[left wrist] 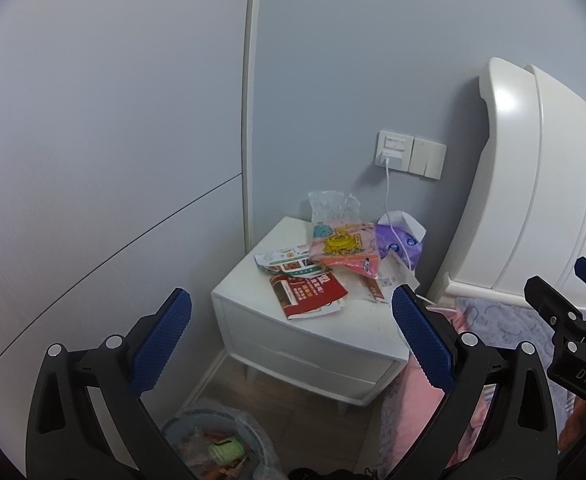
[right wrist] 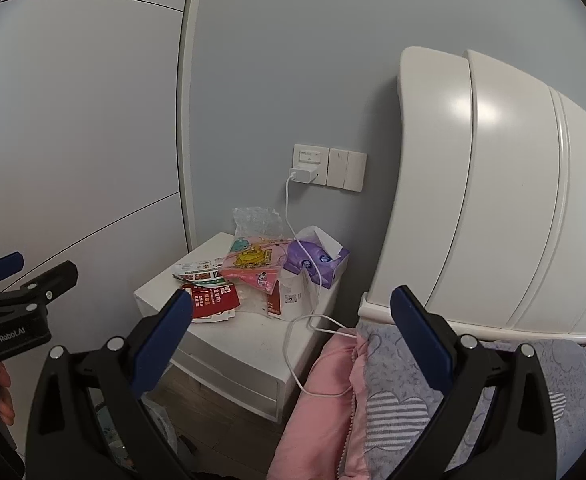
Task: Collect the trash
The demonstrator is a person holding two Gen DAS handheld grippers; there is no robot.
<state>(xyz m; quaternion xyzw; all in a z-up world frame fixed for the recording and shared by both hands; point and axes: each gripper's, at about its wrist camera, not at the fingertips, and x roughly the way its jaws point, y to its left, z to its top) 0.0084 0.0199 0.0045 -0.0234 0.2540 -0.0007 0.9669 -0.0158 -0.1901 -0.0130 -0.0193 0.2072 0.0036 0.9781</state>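
Both the left gripper (left wrist: 291,311) and right gripper (right wrist: 291,312) hang spread wide, holding nothing.

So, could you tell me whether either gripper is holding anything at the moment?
Nothing is held: the left gripper and right gripper are both open and empty.

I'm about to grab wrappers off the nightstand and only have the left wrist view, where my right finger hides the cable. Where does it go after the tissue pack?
Observer: The white cable curls on the nightstand top near its front corner, then crosses onto the pink quilt.
Operator: Does it lie on the red wrapper?
Observer: No. The red wrapper sits left of that curl, apart from it.
Operator: Anything hanging off the edge?
Observer: Yes, a second loop hangs below the tabletop, beside the quilt.
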